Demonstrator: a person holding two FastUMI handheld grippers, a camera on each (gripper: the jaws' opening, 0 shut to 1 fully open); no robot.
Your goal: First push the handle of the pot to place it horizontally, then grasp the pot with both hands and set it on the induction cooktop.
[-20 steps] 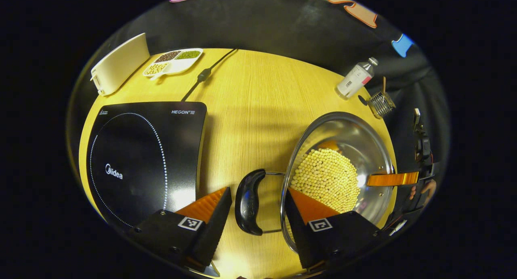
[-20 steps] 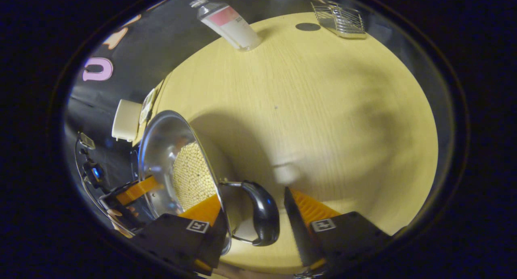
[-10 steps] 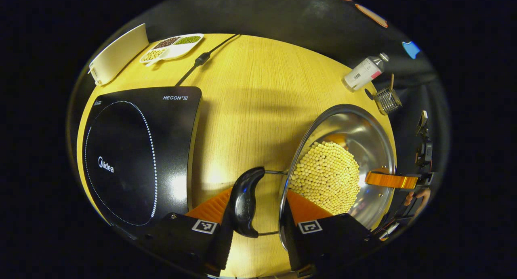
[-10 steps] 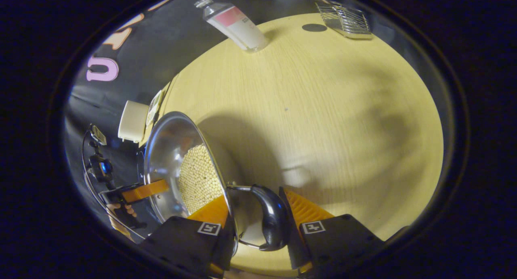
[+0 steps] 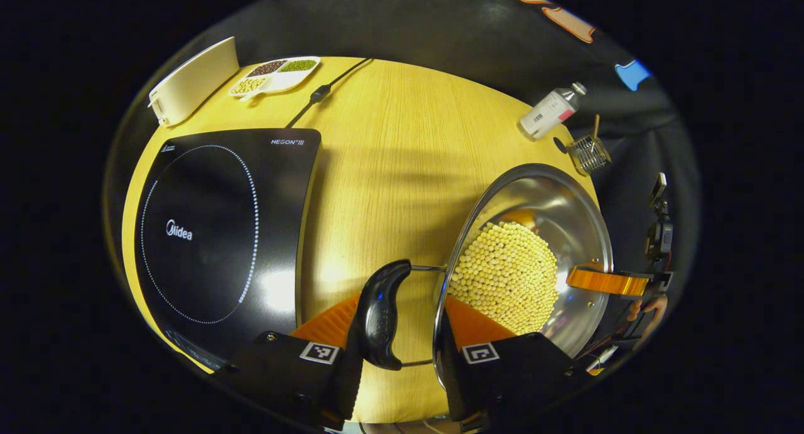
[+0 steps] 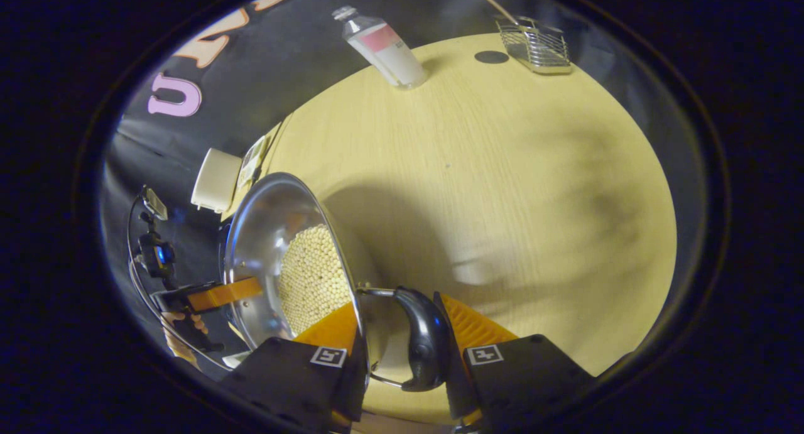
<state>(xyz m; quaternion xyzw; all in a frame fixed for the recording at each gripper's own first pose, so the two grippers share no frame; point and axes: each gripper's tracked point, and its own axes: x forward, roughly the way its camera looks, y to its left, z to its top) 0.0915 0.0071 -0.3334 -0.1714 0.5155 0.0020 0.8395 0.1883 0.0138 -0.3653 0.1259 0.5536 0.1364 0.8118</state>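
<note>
The steel pot (image 5: 553,198), holding yellow soybeans (image 5: 505,277), is to the right of the black induction cooktop (image 5: 213,233) on the wooden table. My left gripper (image 5: 399,302) is shut across the near black handle (image 5: 382,314) and the pot wall, with one finger against the handle and the other inside the rim. In the right gripper view, my right gripper (image 6: 392,305) clamps the opposite handle (image 6: 426,340) and the wall of the pot (image 6: 257,233) the same way. Each view also shows the other gripper's finger at the far rim, with a hand behind it.
A white box (image 5: 191,82), a divided dish of beans (image 5: 276,75) and the cooktop's cord (image 5: 320,95) lie at the table's far left. A bottle (image 5: 549,112) and a wire basket (image 5: 587,154) stand at the far right.
Both grippers went from open around the handles to shut on them. Since then both views have shifted slightly while the pot stays fixed between the fingers.
</note>
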